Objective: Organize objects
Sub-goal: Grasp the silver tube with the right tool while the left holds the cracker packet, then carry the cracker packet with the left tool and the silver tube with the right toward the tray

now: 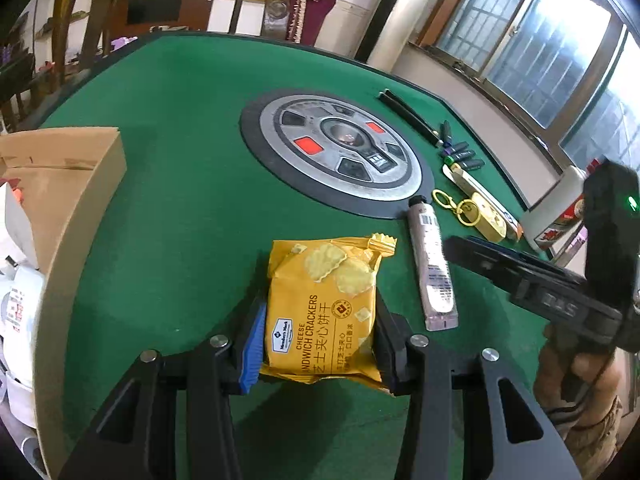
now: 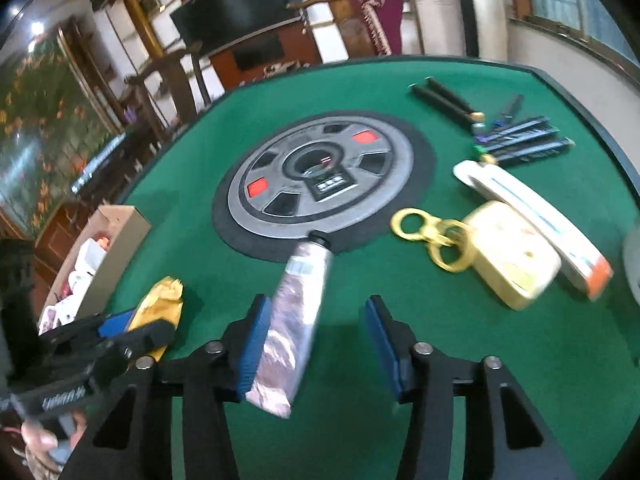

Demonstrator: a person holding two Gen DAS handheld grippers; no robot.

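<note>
Two grippers are mine. Left of the round console stands the cardboard box; nearer me than the console, my left gripper clamps the yellow cracker packet. Right of that, my right gripper straddles the silvery tube, whose cap touches the console's rim; only the left pad touches it.

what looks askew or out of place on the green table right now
Nothing is spilled or damaged. The tube lies slantwise, its cap on the round centre panel's rim, its tail between the right gripper's fingers, off to one side.
</note>
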